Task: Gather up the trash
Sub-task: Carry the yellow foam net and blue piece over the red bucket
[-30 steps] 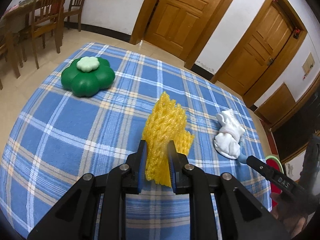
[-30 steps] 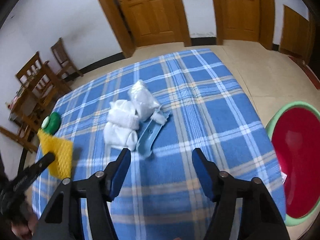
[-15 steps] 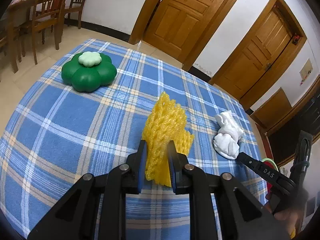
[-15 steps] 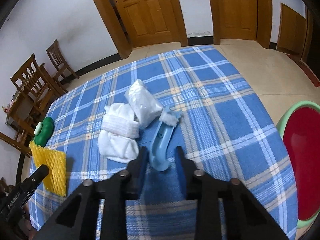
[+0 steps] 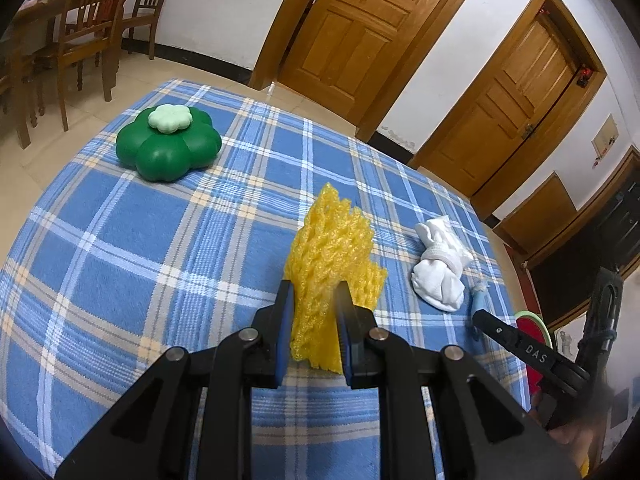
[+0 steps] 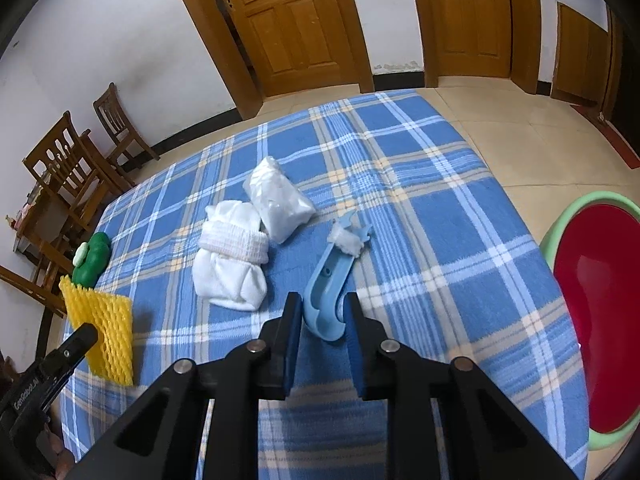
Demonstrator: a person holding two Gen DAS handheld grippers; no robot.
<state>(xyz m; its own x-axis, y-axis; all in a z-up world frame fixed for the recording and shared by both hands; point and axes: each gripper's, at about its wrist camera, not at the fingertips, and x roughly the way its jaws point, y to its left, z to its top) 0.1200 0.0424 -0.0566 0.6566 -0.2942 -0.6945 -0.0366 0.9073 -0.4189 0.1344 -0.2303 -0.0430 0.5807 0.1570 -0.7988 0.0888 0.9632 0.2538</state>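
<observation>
The yellow foam net's (image 5: 330,256) lower middle sits hidden between the left gripper's (image 5: 314,300) fingers. In the left wrist view, the white cloth bundle (image 5: 440,268) screens most of the blue plastic piece (image 5: 478,300). The red basin (image 6: 596,320) is cut off at the right wrist frame's edge.

It is a home's dining room: panelled wooden doors (image 6: 298,20), wooden dining chairs (image 5: 86,16), tiled floor (image 6: 516,120), and a table under a blue plaid tablecloth (image 5: 120,240).
</observation>
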